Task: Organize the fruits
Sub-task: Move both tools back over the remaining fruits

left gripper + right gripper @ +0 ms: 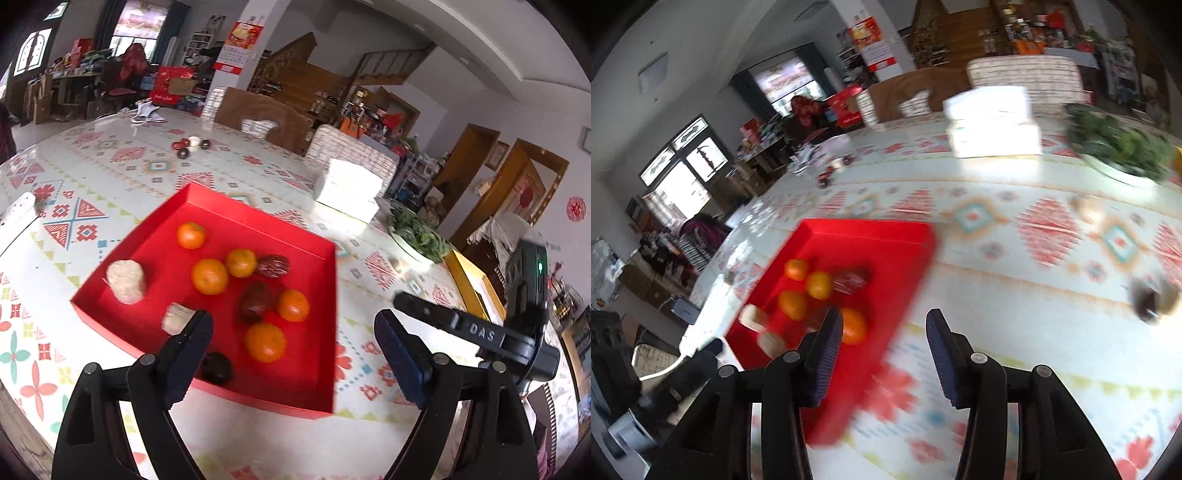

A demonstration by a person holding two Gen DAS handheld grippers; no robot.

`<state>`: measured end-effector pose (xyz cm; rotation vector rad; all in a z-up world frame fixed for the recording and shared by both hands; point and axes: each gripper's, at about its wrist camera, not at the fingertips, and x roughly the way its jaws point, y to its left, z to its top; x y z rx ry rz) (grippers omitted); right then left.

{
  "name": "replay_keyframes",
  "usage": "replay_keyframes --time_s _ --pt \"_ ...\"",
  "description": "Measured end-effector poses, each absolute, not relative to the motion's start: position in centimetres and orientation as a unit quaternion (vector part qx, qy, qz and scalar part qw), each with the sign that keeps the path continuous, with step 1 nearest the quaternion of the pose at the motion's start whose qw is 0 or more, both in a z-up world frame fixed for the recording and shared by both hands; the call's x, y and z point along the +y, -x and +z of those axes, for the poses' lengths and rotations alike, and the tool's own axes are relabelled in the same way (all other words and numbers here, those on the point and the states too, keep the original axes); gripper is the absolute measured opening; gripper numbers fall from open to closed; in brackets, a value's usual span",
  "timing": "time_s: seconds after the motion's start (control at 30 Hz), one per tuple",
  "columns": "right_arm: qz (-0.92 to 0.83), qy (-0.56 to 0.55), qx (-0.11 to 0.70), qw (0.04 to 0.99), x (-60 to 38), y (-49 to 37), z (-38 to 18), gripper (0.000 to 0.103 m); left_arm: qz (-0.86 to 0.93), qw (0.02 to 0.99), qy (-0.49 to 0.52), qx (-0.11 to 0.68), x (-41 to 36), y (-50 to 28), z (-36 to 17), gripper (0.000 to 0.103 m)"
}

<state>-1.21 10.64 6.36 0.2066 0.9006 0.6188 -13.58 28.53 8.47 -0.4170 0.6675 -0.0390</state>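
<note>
Left gripper (293, 343) jaws wide, empty, above red tray (207, 206) of oranges (209, 276).

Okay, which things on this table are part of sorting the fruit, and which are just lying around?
Belongs to the job:
red tray
oranges
dark dates
pale round cakes

Just lying about:
white box
dish of greens
small round pieces far back

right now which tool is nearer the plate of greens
Right. The right tool sits at the table's right side, not far from the plate of greens. The left tool hangs open over the red tray, farther from it.
</note>
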Motion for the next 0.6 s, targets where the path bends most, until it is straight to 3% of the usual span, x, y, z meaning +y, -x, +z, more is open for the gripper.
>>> replay_keyframes --time_s 0.6 --pt "0.034 -0.231 0.392 0.89 -19.0 2.1 4.0 0.052 -0.114 0.904 0.136 0.389 16.9 11.3 6.8 0.088"
